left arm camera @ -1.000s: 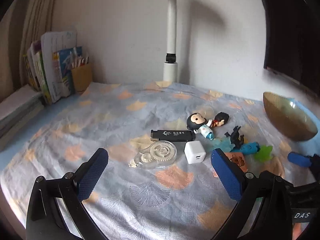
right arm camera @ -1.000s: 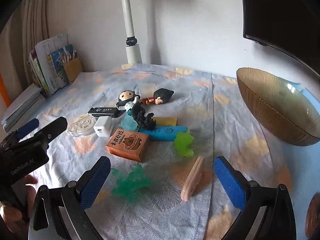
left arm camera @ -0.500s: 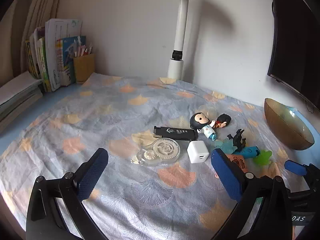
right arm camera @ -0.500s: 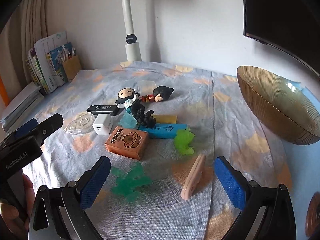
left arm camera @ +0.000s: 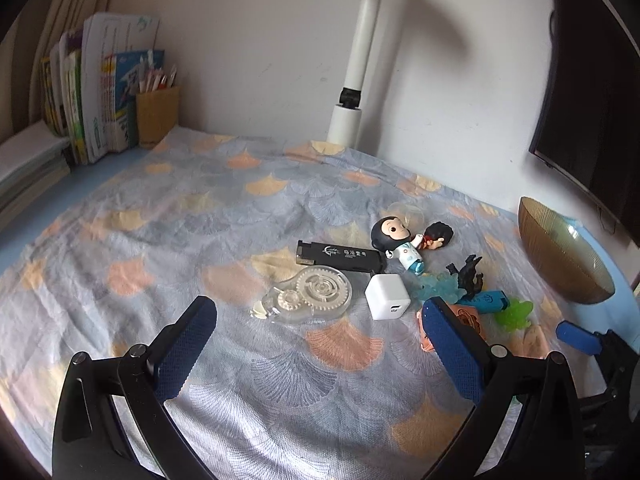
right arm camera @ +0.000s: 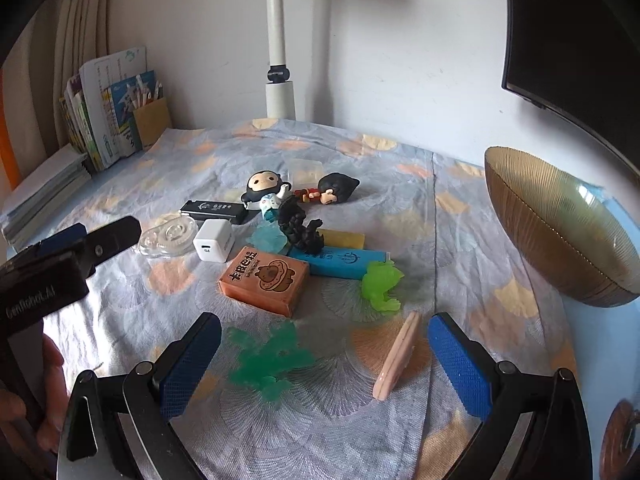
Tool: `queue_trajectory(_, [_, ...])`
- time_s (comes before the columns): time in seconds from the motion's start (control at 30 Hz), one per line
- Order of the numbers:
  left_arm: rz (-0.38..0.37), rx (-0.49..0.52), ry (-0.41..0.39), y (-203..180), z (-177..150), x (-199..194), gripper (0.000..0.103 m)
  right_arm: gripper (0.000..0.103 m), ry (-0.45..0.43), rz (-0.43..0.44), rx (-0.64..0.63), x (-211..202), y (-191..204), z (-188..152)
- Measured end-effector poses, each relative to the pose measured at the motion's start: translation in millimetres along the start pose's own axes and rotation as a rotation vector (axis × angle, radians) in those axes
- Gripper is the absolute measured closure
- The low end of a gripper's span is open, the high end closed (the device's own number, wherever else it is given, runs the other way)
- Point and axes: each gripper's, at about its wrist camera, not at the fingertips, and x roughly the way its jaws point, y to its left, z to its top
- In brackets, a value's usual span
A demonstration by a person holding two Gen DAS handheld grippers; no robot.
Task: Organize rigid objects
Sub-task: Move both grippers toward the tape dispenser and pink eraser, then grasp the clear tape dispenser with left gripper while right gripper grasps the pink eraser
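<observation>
Small rigid items lie clustered on a patterned cloth. My left gripper (left arm camera: 320,344) stands open and empty, just short of a clear correction-tape dispenser (left arm camera: 310,294) and a white charger cube (left arm camera: 387,297). Behind them lie a black USB stick (left arm camera: 340,256) and a monkey figurine (left arm camera: 396,240). My right gripper (right arm camera: 324,360) is open too, with a dark green jelly figure (right arm camera: 272,358) and a pink flat piece (right arm camera: 398,356) between its fingers, neither one touched. Further out are an orange box (right arm camera: 264,276), a blue bar (right arm camera: 340,262) and a light green frog (right arm camera: 382,284).
A ribbed amber glass bowl (right arm camera: 556,224) stands at the right edge of the cloth. A white lamp post (right arm camera: 280,92) rises at the back, books and a pen holder (right arm camera: 152,122) stand at back left. A dark monitor (right arm camera: 572,48) hangs at upper right. A hand (right arm camera: 36,400) holds the left gripper.
The left view has swung and shifted so the dispenser and charger sit closer to centre; the right gripper has edged slightly forward. Both stay open and nothing on the cloth has moved.
</observation>
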Motion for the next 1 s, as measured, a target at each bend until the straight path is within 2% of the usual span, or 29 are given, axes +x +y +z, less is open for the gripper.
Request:
queue_trajectory(0.27, [-0.031, -0.043, 0.041, 6.1, 0.5, 7.2, 0.001, 0.0, 0.003, 0.007, 0.007, 1.2, -1.0, 0.3])
queue_trajectory(0.53, [-0.023, 0.0, 0.047, -2.7, 0.4, 6.9, 0.001, 0.0, 0.005, 0.007, 0.007, 2.0, -1.6, 0.4])
queue_trajectory(0.57, [-0.034, 0.006, 0.067, -2.6, 1.0, 8.6, 0.001, 0.0, 0.005, 0.008, 0.006, 1.5, -1.5, 0.2])
queue_trajectory(0.7, [-0.175, -0.011, 0.217, 15.5, 4.4, 18.1, 0.001, 0.0, 0.034, 0.027, 0.029, 6.0, -5.8, 0.7])
queue_trajectory(0.8, [-0.19, 0.086, 0.252, 30.6, 13.4, 14.8, 0.001, 0.0, 0.057, 0.084, 0.053, 5.9, -11.7, 0.9])
queue_trajectory(0.9, [-0.171, 0.164, 0.311, 40.6, 27.2, 26.7, 0.001, 0.0, 0.107, 0.162, 0.085, 7.4, -18.2, 0.6])
queue_trajectory(1.0, [-0.186, 0.213, 0.363, 39.1, 36.1, 46.3, 0.001, 0.0, 0.116, 0.176, 0.051, 2.5, -17.3, 7.7])
